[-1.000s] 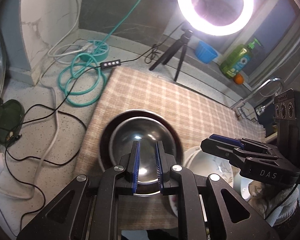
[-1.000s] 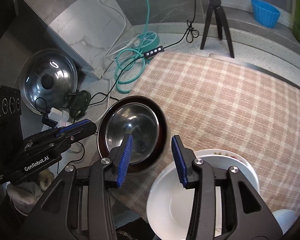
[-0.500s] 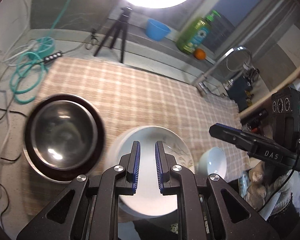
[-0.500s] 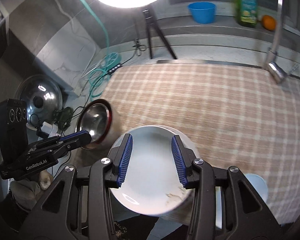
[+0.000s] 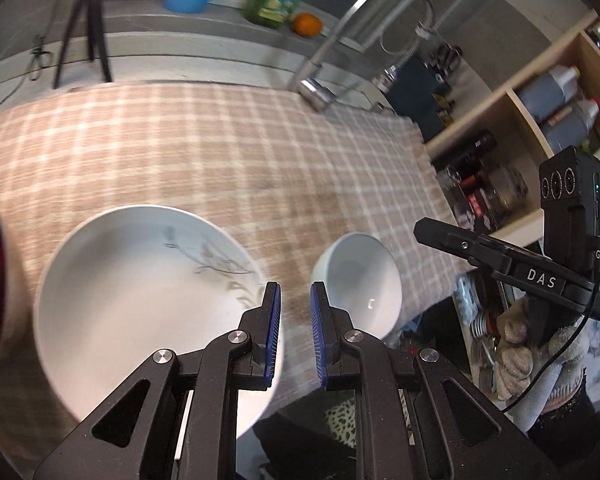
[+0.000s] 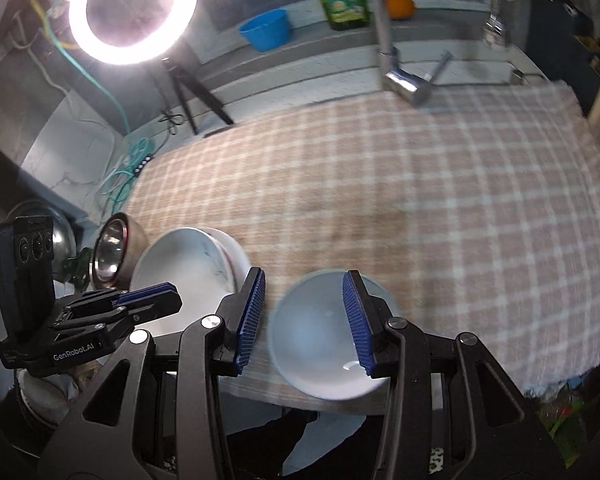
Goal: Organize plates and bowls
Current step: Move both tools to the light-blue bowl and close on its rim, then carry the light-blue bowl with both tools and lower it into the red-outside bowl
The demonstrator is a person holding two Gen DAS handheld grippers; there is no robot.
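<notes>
The right gripper (image 6: 303, 320) is held with its jaws partly apart and empty above the small bowl (image 6: 324, 340), which sits at the near edge of the cloth (image 6: 380, 184); whether the pads touch the rim cannot be told through the blur. The left gripper (image 5: 295, 336) is almost closed on nothing, over the gap between the plate (image 5: 140, 292) and the small bowl. Both pieces lie close to the near edge of the surface, the plate overhanging it slightly.

The chief risk is judged to be a knock: if either gripper is brought down off-line, the bowl could be pushed over the edge and broken. The glazed rim may slip from the pads if it is pinched shallowly. The plate could be tipped by the left gripper, whose narrow gap would have to be widened before any grasp. Further left, the steel bowl (image 6: 112, 252) could be struck in a sweep.
</notes>
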